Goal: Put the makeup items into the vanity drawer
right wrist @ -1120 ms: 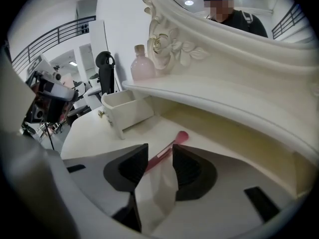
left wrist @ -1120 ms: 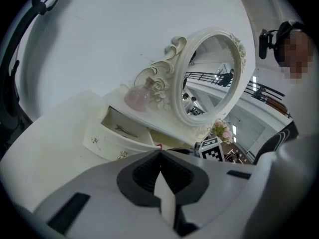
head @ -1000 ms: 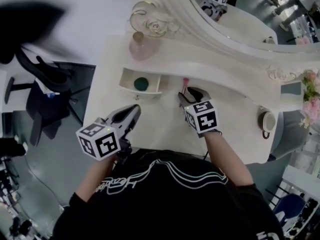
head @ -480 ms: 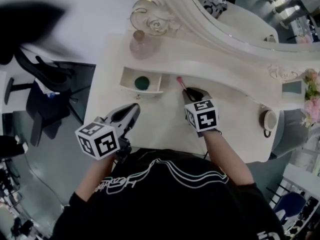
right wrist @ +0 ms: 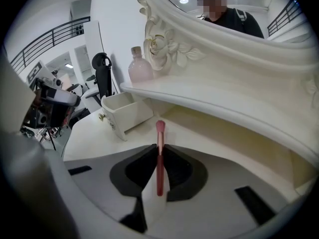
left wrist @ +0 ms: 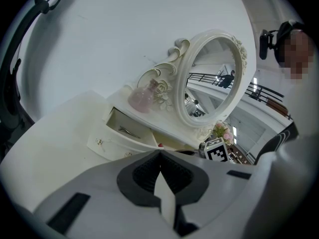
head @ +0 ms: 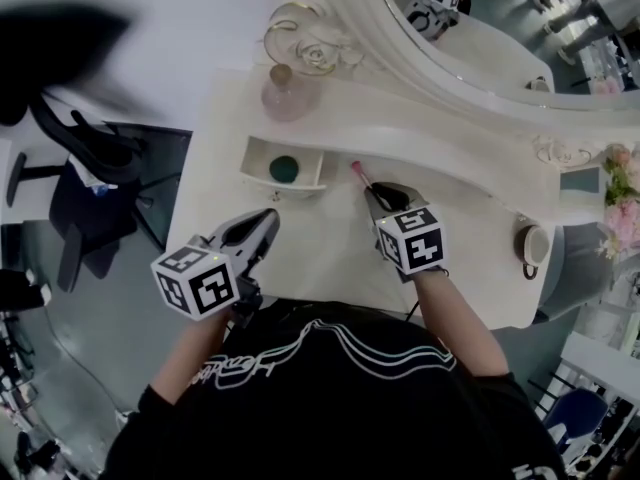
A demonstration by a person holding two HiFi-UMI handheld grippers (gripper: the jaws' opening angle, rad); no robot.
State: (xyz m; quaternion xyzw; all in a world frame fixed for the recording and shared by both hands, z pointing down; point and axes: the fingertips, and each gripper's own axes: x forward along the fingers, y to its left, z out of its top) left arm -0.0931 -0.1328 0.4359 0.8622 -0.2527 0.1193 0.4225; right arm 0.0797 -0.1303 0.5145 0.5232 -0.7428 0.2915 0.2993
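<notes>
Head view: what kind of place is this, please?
Probably a dressing table for makeup, though the room around it is unclear: a carved white mirror, a pink bottle and a makeup brush.

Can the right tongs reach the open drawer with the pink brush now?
Probably yes: the right tongs have just been closing on the pink brush, the drawer stands open beside them, and the tabletop between looks bare.

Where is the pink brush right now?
In the head view, the pink brush is clamped in the right tool, just right of the open drawer, over the vanity top.
</notes>
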